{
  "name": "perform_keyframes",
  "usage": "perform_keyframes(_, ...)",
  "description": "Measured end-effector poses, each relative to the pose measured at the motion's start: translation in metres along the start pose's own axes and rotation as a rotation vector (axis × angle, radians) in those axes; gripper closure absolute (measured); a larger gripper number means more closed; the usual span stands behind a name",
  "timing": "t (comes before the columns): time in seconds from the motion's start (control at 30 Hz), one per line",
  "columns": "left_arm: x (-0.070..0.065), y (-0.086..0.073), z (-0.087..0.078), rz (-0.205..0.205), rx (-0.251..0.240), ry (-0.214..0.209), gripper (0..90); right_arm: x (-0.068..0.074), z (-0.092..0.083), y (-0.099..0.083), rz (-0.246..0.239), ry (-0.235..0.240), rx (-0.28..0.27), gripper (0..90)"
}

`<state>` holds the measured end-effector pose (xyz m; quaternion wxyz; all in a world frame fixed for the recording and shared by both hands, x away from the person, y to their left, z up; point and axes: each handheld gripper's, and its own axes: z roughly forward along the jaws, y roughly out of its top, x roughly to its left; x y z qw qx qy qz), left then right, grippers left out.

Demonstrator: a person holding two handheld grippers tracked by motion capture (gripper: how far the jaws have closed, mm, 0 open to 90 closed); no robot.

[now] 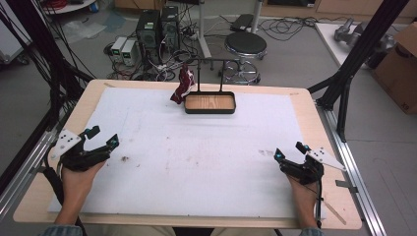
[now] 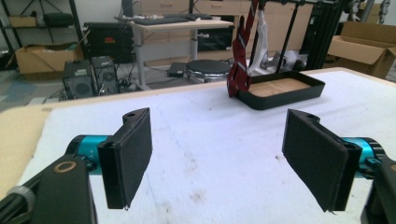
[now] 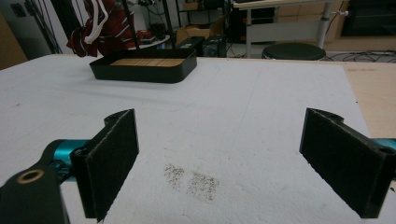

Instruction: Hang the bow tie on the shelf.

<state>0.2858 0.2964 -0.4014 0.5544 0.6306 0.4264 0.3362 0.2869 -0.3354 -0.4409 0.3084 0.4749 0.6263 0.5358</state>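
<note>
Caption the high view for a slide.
Both tongs, left and right, rest open on the white mat; a dark red garment hangs at the black-tray rack.

**No readable text showing**

Nothing legible is appearing in any view. The brown cardboard box (image 1: 399, 61) standing on the floor, far off to the right of the right claw, is carrying a dark printed mark on its side, but it is showing too small and blurred to read. No label, brand, number or sign is showing clearly enough to read.
</note>
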Motion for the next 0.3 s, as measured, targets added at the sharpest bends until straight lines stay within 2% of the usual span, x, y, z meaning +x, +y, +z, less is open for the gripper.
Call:
perform_keyframes(0.1, -0.0021, -0.0074, 0.0007, 0.009, 0.017, 0.003, 24.0, 0.0001, 0.0001, 0.0, 0.001, 0.0, 0.0, 10.8)
perform_keyframes(0.3, -0.0053, -0.0096, 0.0031, 0.024, 0.032, -0.001, 23.9, 0.0004, -0.0001, 0.0, 0.0, 0.001, -0.001, 10.8)
